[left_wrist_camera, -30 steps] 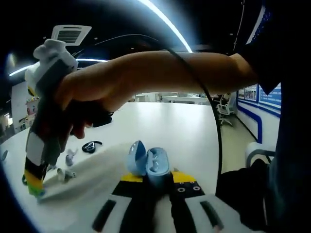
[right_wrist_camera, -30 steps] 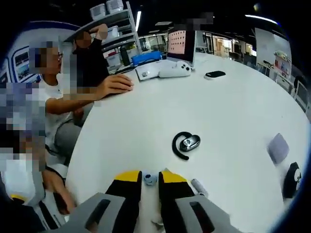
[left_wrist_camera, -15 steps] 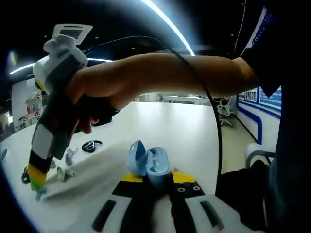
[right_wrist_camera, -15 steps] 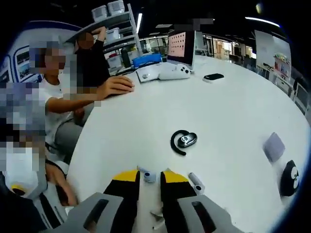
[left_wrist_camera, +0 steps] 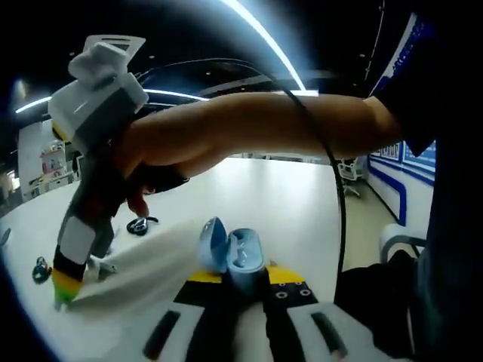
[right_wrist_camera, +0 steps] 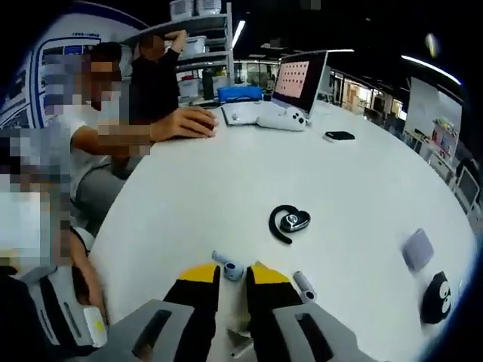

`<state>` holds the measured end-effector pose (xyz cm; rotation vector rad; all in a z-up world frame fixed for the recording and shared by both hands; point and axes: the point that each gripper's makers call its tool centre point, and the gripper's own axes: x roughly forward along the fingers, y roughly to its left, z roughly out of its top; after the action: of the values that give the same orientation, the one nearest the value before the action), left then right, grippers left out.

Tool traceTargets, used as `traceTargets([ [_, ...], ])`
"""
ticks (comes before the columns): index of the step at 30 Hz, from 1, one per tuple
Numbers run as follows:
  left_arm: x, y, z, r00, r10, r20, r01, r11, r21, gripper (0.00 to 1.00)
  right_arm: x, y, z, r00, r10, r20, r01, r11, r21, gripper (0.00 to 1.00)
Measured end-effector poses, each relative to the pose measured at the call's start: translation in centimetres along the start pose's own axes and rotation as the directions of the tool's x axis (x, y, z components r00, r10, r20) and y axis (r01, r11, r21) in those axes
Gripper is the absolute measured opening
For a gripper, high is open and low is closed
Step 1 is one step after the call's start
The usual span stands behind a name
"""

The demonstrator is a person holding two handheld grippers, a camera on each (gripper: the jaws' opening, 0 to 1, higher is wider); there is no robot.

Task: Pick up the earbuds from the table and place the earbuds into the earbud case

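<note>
My left gripper (left_wrist_camera: 240,280) is shut on a light blue earbud case (left_wrist_camera: 243,256). The case stands between the jaws with its lid (left_wrist_camera: 212,244) swung open to the left. My right gripper (left_wrist_camera: 63,290), held in a person's hand, slants down to the white table (left_wrist_camera: 264,204) at the left of the case. In the right gripper view a small light blue earbud (right_wrist_camera: 228,268) sits between the yellow tips of my right gripper (right_wrist_camera: 233,274), whose jaws stand close on it. A grey earbud (right_wrist_camera: 303,284) lies just to the right of those tips.
A black ear-hook earpiece (right_wrist_camera: 289,221) lies further out on the table (right_wrist_camera: 362,188), with a dark round object (right_wrist_camera: 434,296) and a grey pad (right_wrist_camera: 416,250) to the right. A laptop (right_wrist_camera: 298,79), a white controller (right_wrist_camera: 283,118) and a phone (right_wrist_camera: 339,136) are at the far side. Seated people are at the left.
The right gripper's body has tipped up and its view now looks further across the table. The earbud sits slightly further forward between its tips. The left gripper and case are still.
</note>
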<state>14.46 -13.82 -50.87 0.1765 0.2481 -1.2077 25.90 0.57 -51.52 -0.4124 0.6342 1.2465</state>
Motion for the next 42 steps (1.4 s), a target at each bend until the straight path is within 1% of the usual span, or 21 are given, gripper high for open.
traceTargets([
  [3,0.0,0.0,0.0,1.0,-0.001,-0.001,0.001,1.0,-0.003,0.19,0.0,-0.1,0.0,1.0,-0.005,0.009,0.005,1.0,-0.009,0.11],
  [13,0.1,0.0,0.0,1.0,-0.009,0.001,0.009,1.0,-0.016,0.19,-0.1,-0.3,-0.1,0.999,-0.026,0.027,0.026,1.0,-0.018,0.1],
  [20,0.2,0.0,0.0,1.0,-0.016,0.004,0.016,1.0,-0.024,0.19,-0.4,-0.6,-0.3,0.999,-0.048,0.02,0.048,0.999,-0.02,0.1],
  [29,0.2,-0.1,0.0,1.0,-0.011,0.006,0.011,1.0,-0.023,0.19,-0.4,-0.4,-0.4,0.998,-0.065,0.018,0.065,0.998,-0.02,0.1],
  [37,0.3,-0.1,0.0,1.0,-0.019,0.006,0.02,0.999,-0.027,0.19,-0.7,-0.4,-0.6,0.996,-0.087,0.009,0.087,0.995,-0.046,0.1],
  [42,0.3,-0.2,0.0,1.0,-0.02,0.007,0.02,0.999,-0.03,0.2,-1.3,-0.5,-0.6,0.994,-0.107,0.014,0.108,0.992,-0.06,0.1],
])
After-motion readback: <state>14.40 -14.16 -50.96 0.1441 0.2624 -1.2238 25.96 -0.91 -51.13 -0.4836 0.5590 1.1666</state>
